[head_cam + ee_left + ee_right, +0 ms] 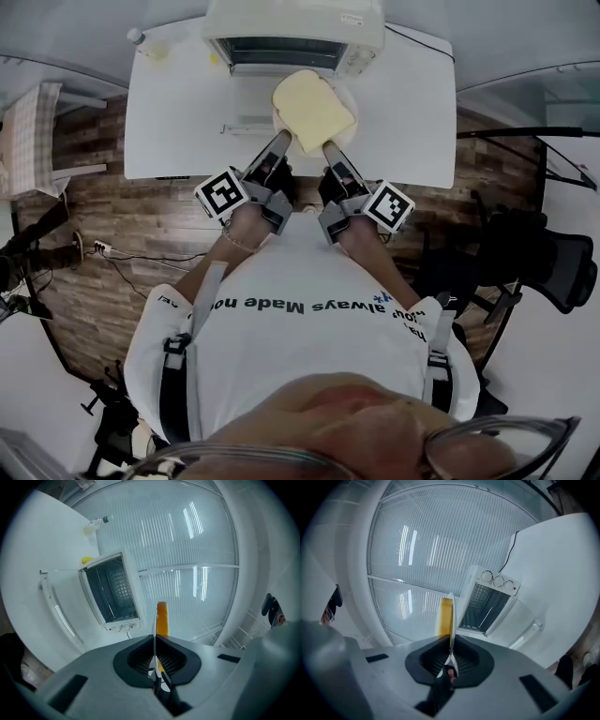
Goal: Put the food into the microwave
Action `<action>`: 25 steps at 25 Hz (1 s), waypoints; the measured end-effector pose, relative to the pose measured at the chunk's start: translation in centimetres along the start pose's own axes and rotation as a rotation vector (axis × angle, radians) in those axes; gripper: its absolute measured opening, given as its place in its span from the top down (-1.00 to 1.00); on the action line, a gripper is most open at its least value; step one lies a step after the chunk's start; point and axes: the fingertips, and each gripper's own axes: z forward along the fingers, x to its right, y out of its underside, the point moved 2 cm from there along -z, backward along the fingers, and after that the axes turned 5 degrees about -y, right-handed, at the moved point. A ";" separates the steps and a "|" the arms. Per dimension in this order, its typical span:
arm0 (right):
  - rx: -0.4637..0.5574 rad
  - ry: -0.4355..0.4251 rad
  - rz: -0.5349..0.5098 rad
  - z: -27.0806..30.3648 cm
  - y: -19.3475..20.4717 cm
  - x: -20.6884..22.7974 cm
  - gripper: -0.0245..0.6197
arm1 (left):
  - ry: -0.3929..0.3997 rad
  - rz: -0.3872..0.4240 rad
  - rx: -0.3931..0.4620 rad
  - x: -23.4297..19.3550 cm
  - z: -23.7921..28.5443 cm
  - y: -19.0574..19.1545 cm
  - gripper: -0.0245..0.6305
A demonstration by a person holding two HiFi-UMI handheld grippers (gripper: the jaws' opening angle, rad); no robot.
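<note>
A slice of pale yellow bread lies on a white plate held up in front of the oven, whose door lies folded down on the table. My left gripper is shut on the plate's near-left rim and my right gripper on its near-right rim. In the left gripper view the plate shows edge-on between the jaws of the gripper, the bread beside it and the open oven beyond. The right gripper view shows the same plate, bread, gripper and oven.
The oven stands at the far side of a white table. A small bottle and a yellow item sit to the oven's left. A ribbed glass wall rises behind. A black chair stands at the right on the wooden floor.
</note>
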 end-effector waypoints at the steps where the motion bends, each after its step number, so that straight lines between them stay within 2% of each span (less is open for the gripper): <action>1: 0.000 -0.001 -0.001 1.3 -0.1 -0.1 0.85 | 0.002 -0.004 0.000 -0.2 0.3 -1.2 0.87; 9: 0.026 0.012 0.000 7.9 -0.9 -0.5 0.85 | 0.050 -0.046 -0.018 -0.1 2.7 -7.7 0.87; 13: 0.037 0.022 0.003 11.2 -1.1 -0.3 0.85 | 0.028 -0.006 -0.039 -1.5 3.7 -11.0 0.87; 16: 0.045 0.025 0.006 12.7 -1.3 -0.1 0.85 | 0.037 -0.029 -0.046 -1.6 4.4 -12.3 0.87; 19: 0.048 0.024 0.016 13.6 -1.2 -0.1 0.85 | 0.019 0.001 -0.055 -2.2 4.5 -13.3 0.87; 25: 0.043 0.037 0.018 13.3 -2.1 0.6 0.85 | 0.012 -0.004 -0.062 -2.4 5.4 -12.7 0.87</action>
